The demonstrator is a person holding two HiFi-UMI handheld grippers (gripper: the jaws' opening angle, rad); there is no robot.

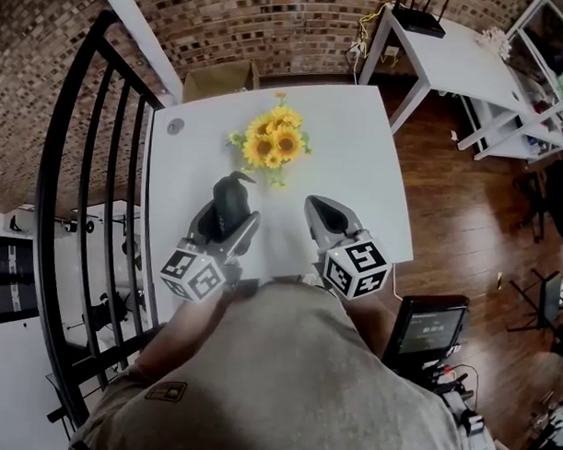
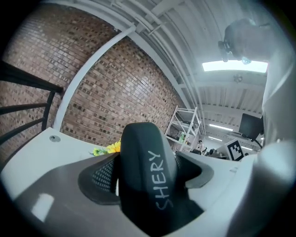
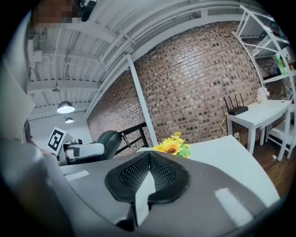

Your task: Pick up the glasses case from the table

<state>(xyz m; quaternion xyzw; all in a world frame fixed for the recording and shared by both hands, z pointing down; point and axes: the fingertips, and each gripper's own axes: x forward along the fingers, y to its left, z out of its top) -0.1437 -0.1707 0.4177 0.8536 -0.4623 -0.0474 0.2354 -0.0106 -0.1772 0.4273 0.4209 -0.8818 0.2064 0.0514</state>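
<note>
Left gripper [image 1: 224, 225]: my jaws are clamped on the glasses case [image 2: 145, 171], with a dark mesh-textured pad pressed against each of its sides.
Glasses case: a smooth, matte black shell with a rounded end that stands up between the jaws. It is held on my side of the sunflowers [image 1: 273, 143], over the near part of the table [image 1: 358, 148].
Left gripper view only: pale lettering reading SHERY runs along the case's spine; the head view shows just a dark hump.
Right gripper [image 3: 148, 173]: my jaws are closed together, the dimpled black pads meet at their tips, and nothing is between them. It sits right of the sunflowers and nearer to me.
Right gripper view only: the left gripper shows side-on with the case, left of the sunflowers.
Table: a flat, white, square top.
Sunflowers: yellow petals, brown centres, green leaves.
Railing [image 1: 71, 166]: black metal bars, left of the sunflowers.
Cardboard box [image 1: 220, 79]: just beyond the sunflowers, past the table's far edge.
Brick wall [image 1: 270, 34]: rough red-brown courses behind the sunflowers.
Router [image 1: 418, 17]: black, with antennas, on a white side table [image 1: 462, 64], right of and beyond the sunflowers.
</note>
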